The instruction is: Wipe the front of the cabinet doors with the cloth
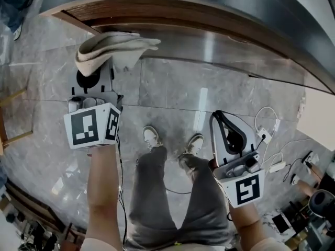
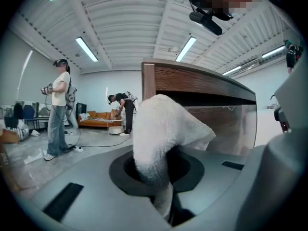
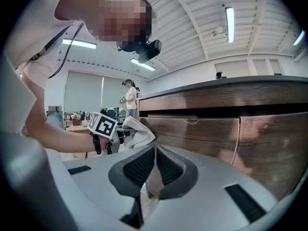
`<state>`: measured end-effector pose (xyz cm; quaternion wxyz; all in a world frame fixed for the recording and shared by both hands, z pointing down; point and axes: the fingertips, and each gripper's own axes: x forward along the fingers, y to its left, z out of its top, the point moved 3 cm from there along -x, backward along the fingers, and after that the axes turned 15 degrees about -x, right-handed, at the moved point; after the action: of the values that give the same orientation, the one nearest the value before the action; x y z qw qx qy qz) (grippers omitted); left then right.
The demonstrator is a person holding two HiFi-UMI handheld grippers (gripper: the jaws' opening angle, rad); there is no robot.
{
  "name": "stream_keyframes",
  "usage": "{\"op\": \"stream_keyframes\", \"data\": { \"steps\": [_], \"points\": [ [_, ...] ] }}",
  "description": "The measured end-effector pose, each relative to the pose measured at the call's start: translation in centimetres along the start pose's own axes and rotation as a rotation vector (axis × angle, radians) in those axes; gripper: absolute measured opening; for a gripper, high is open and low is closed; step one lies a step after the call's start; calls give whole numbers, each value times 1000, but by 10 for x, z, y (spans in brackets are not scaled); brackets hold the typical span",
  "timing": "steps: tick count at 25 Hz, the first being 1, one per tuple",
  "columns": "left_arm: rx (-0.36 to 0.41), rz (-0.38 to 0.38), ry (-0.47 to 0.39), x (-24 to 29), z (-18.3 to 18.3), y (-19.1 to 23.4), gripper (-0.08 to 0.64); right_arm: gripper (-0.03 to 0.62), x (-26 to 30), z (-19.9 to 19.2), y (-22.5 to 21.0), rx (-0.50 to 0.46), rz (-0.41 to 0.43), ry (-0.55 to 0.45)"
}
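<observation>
Gripping a bunched off-white terry cloth (image 1: 112, 48), the left gripper (image 1: 97, 75) was at the upper left of the head view, its jaws clamped on the fabric so that the folds spilled over and hid the fingertips. The cloth's far end reached the brown wooden cabinet (image 1: 157, 14) under its dark countertop, though whether it actually touched the wood could not be told. In the left gripper view the cloth (image 2: 154, 129) rose from between the jaws of the left gripper (image 2: 163, 177) and filled the centre, with the cabinet's corner (image 2: 192, 78) right behind it. The right gripper (image 1: 227, 132) hung lower right in the head view, away from the cabinet, above the grey marble-tiled floor (image 1: 172, 88). In its own view the right gripper (image 3: 154, 150) had its ribbed jaws drawn together with nothing between them, and the glossy brown cabinet doors (image 3: 202, 134) spanned the right half. At centre left there, the cloth (image 3: 139, 131) was just beside the door front.
</observation>
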<state>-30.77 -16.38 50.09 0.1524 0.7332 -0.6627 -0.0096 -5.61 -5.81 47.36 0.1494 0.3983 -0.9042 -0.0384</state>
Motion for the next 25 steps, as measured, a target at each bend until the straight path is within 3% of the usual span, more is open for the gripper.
{"op": "stream_keyframes", "data": {
  "steps": [6, 9, 14, 20, 25],
  "points": [
    [-2, 128, 20, -35, -15, 43, 58, 41, -3, -5, 3, 9, 3, 28],
    [-2, 116, 88, -53, -45, 26, 59, 41, -15, -19, 1, 40, -7, 60],
    [5, -45, 172, -54, -102, -64, 58, 41, -46, -36, -9, 65, -20, 91],
    [-31, -277, 190, -20, -151, -201, 58, 41, -97, -56, -51, 44, -57, 100],
    [-23, -421, 179, 16, -166, -285, 58, 41, -129, -76, -72, 55, -87, 92]
  ]
}}
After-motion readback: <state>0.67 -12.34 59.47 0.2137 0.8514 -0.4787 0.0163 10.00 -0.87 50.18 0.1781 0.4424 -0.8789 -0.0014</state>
